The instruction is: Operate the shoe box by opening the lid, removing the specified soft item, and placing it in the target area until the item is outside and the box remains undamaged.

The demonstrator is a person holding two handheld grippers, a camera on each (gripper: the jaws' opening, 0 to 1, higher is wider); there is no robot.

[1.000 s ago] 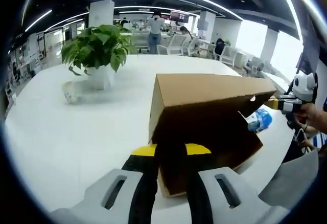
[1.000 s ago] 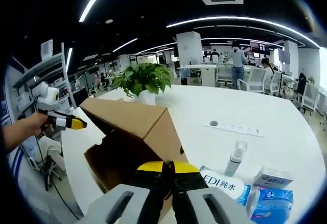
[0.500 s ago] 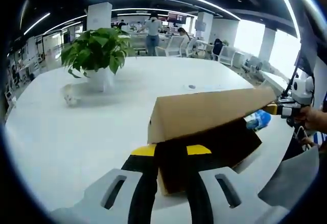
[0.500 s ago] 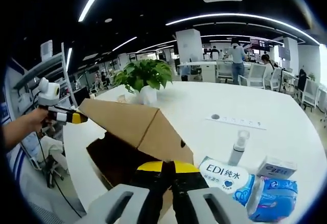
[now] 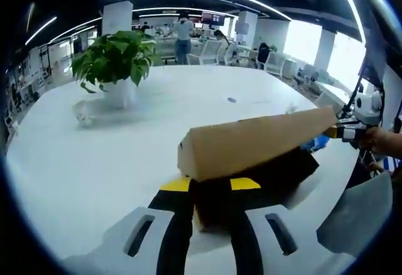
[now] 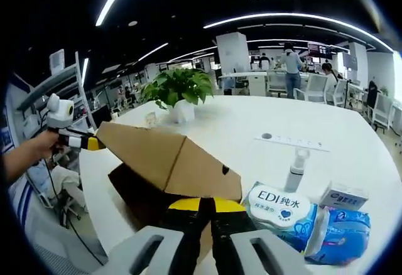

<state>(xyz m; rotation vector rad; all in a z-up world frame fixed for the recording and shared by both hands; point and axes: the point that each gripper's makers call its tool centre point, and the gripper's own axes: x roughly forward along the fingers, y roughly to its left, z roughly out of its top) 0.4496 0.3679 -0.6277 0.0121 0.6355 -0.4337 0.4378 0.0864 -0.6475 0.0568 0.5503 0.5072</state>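
Shoe box (image 5: pixel 251 181) sits at near edge of white tabletop (image 5: pixel 125 143), lid (image 5: pixel 251 140) tilted partly open above dark interior. Left tongs (image 5: pixel 210 190) clamped on lid edge; right tongs (image 6: pixel 210 209) clamped on opposite lid edge. Blue tissue pack (image 6: pixel 301 221), spray bottle (image 6: pixel 295 168) beside box. Potted plant (image 5: pixel 116 61) toward far edge.

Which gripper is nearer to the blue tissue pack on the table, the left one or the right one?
Right. The right gripper, at the shoe box end beside the tissue pack, is closer. The left gripper holds the opposite end, with the box between.
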